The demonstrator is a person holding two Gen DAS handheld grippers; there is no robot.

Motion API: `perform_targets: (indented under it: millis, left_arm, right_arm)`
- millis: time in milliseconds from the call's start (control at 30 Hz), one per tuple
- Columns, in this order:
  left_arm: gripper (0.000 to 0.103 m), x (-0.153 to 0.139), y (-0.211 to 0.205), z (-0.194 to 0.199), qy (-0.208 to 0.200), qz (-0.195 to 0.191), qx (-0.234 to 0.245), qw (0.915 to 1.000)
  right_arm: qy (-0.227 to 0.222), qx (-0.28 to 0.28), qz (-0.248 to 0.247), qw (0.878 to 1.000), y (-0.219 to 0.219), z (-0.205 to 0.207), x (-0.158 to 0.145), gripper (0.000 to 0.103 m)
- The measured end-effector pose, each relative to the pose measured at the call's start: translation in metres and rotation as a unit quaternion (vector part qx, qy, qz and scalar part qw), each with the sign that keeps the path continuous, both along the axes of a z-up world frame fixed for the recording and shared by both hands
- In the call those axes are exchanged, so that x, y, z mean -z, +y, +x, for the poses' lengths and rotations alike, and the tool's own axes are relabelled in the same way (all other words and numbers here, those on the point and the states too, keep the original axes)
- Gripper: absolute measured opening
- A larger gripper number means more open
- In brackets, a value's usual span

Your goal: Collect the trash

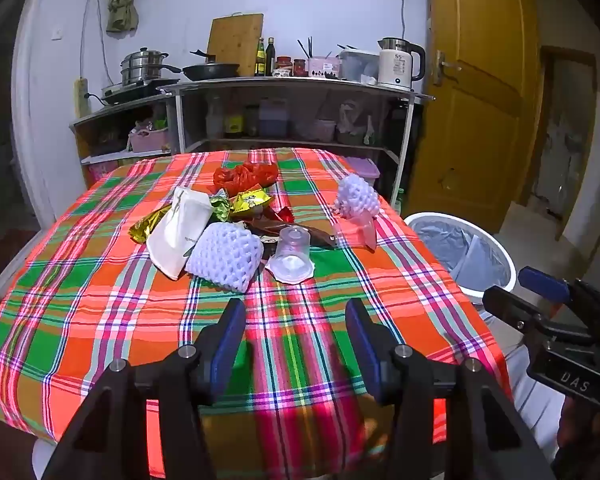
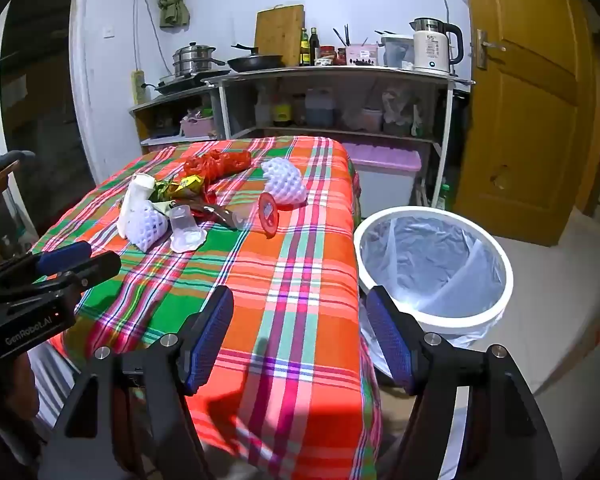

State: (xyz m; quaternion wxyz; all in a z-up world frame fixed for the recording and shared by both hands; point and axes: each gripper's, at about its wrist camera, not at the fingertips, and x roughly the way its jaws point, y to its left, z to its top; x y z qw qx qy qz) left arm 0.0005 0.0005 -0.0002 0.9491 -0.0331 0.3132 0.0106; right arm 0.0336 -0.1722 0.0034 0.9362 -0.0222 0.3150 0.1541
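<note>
A: Near edge first: left gripper [image 1: 296,340] with fingers wide, nothing between them, over the plaid surface [image 1: 100,320]

B: Right gripper [image 2: 300,336] the same, spread wide and empty, at the surface's right edge beside the white bin [image 2: 436,264]

A: Farther out, the trash: clear cup [image 1: 292,256], foam net [image 1: 224,256], paper bag [image 1: 180,228], gold wrappers [image 1: 248,200]

B: Farthest, the red bag [image 1: 246,176]

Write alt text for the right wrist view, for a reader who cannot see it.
The open right gripper hovers empty over the near edge of a table with a plaid tablecloth, beside a white lined trash bin on the floor. Farther back lies trash: foam fruit nets, a clear plastic cup, wrappers and a red bag. The left gripper enters at left.
</note>
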Motion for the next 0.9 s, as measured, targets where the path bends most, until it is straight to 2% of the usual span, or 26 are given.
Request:
perform_targets:
  millis: [400, 467, 900]
  left_arm:
    - [0.052, 0.001, -0.002, 0.006, -0.003, 0.001, 0.003, 1.0000]
    - [0.052, -0.003, -0.003, -0.005, -0.006, 0.000, 0.008, 0.9999]
    - [0.052, -0.007, -0.006, -0.008, -0.012, 0.002, 0.013, 0.9998]
  right_arm:
    - [-0.008, 0.002, 0.006, 1.000, -0.001, -0.003, 0.001, 0.070]
    - [-0.008, 0.004, 0.004, 1.000, -0.002, -0.005, -0.002, 0.070]
    - [-0.010, 0.007, 0.004, 1.000, -0.004, -0.007, -0.006, 0.070]
